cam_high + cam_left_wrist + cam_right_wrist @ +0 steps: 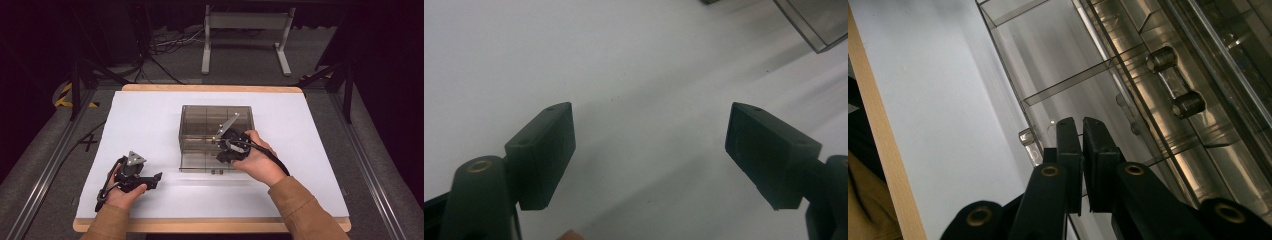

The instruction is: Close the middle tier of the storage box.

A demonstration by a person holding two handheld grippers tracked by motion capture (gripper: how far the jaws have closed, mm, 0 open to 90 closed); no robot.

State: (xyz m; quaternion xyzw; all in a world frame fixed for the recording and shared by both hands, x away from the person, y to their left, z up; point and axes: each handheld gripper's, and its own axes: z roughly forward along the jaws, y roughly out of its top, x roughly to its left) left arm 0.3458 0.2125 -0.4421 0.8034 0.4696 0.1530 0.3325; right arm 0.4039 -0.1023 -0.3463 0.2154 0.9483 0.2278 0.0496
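Observation:
A smoky clear plastic drawer box (216,120) stands mid-table. Its bottom drawer (200,162) is pulled out toward me, with a small handle (217,171) on its front. My right gripper (223,159) reaches down at that front; in the right gripper view its jaws (1082,150) are pinched on the thin clear front wall, beside the handle (1028,137). The drawer's divided inside (1058,60) looks bare. My left gripper (152,180) rests on the table at the front left, open, with nothing between its pads (649,145).
A white sheet (150,125) covers the wooden table, whose edge (883,150) runs near the drawer front. A higher drawer's handle (1175,82) sits above the open drawer. The box's corner (819,20) lies far ahead of the left gripper. A metal frame (245,30) stands beyond the table.

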